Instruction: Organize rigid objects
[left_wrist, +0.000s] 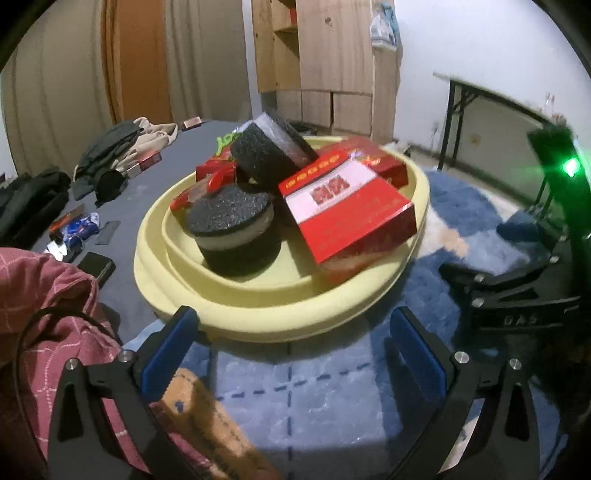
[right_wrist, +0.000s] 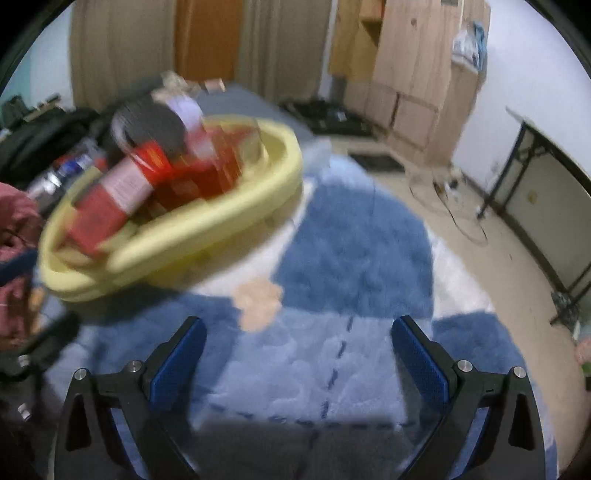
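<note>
Yellow tray (left_wrist: 258, 325) sits on a dark bed surface (left_wrist: 166, 170), its near rim overhanging a blue plush rug (left_wrist: 332, 398). Piled in it: two black round tins (left_wrist: 232, 229), one tilted on the other, and red boxes (left_wrist: 351, 214). Left gripper (left_wrist: 291, 362): jaws spread wide, empty, just short of the tray rim. Right gripper (right_wrist: 299, 365): likewise released, empty, over the rug; that view is motion-blurred.

Dim indoor light; right view motion-blurred, edges warped.
</note>
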